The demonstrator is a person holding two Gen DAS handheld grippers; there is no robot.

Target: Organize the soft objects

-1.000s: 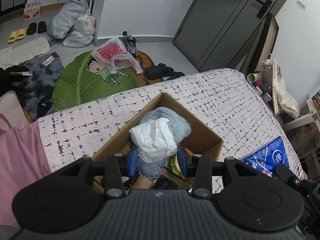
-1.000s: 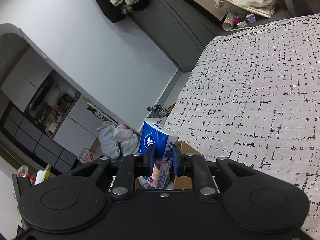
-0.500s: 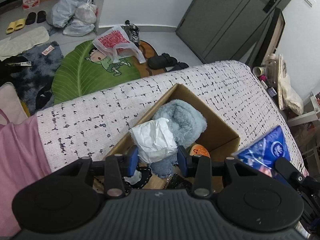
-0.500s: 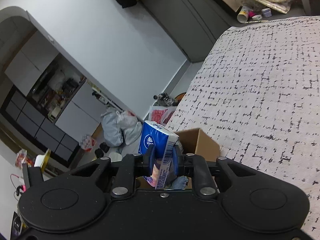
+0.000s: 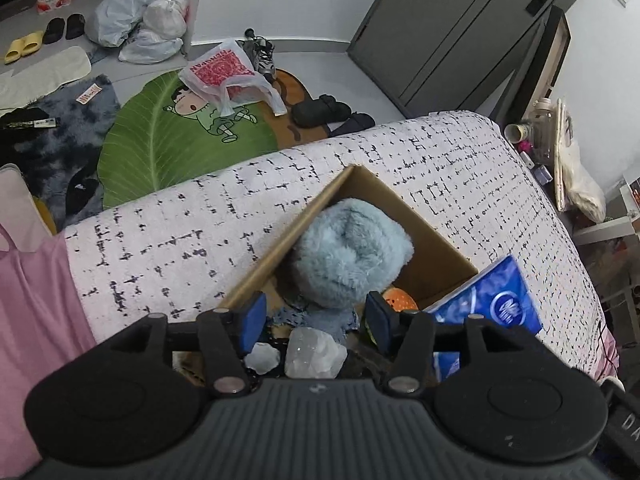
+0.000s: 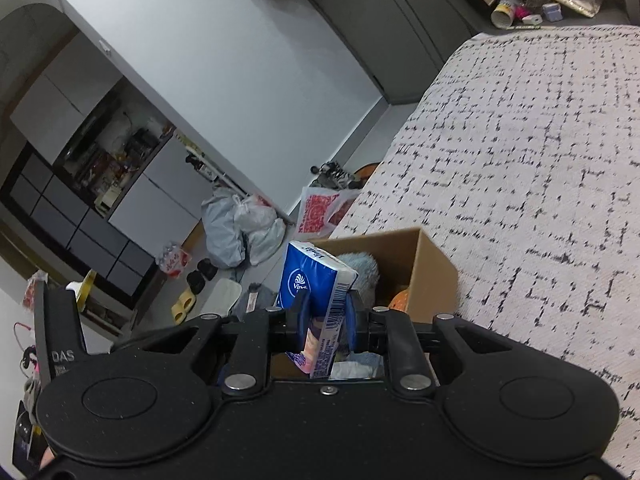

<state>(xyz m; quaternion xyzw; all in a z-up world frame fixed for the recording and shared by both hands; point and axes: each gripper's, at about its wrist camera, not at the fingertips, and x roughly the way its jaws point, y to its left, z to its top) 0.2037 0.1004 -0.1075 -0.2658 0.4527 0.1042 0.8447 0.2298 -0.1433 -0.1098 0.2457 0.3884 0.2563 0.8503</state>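
Observation:
A cardboard box [image 5: 424, 216] stands on the bed and holds a fluffy light-blue plush [image 5: 348, 252], an orange toy [image 5: 400, 300] and a crumpled white tissue wad [image 5: 312, 352]. My left gripper [image 5: 316, 320] is open above the box, with the wad lying below its blue pads. My right gripper [image 6: 326, 316] is shut on a blue tissue pack [image 6: 316, 284] and holds it upright just beside the box [image 6: 432, 268]. The pack also shows in the left wrist view [image 5: 496, 300] at the box's right corner.
The bed's white cover with black dashes [image 5: 200, 232] surrounds the box. A pink garment [image 5: 32, 300] lies at the left. The floor beyond holds a green leaf rug [image 5: 160, 144], plastic bags [image 5: 224, 76] and shoes. A cluttered bedside stand [image 5: 560, 152] is at the right.
My left gripper opened and let go of the white tissue wad, which dropped into the box. My right gripper carried the blue pack closer to the box.

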